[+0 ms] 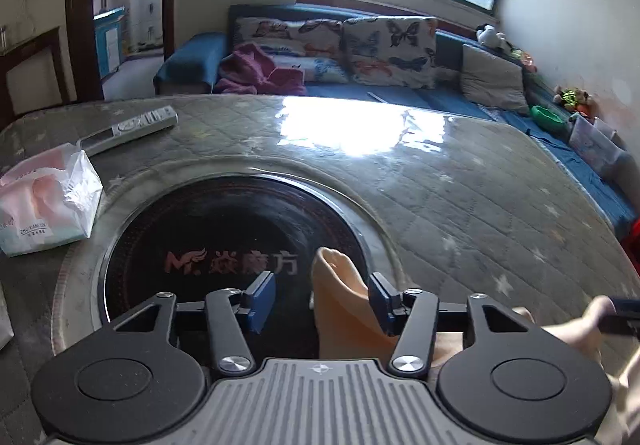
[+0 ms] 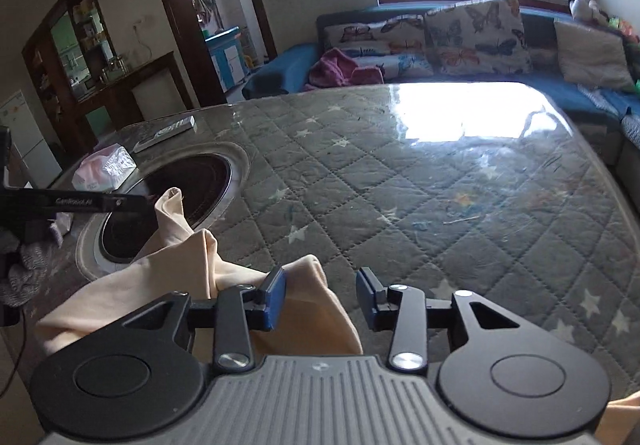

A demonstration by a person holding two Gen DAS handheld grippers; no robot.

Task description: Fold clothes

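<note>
A peach-coloured garment (image 2: 168,277) lies bunched at the near edge of the quilted grey table (image 2: 400,181). In the right wrist view my right gripper (image 2: 322,299) is open, with a fold of the garment between its fingers and against the left pad (image 2: 274,297). In the left wrist view my left gripper (image 1: 322,301) is open, and a raised corner of the garment (image 1: 340,301) stands between the fingers beside the right pad (image 1: 380,303). The left gripper also shows in the right wrist view (image 2: 72,203), above the cloth's raised tip.
A round black cooktop (image 1: 224,245) is set into the table. A tissue pack (image 1: 44,201) and a remote control (image 1: 132,127) lie at the left. A blue sofa (image 1: 400,85) with butterfly cushions and a purple garment stands behind the table.
</note>
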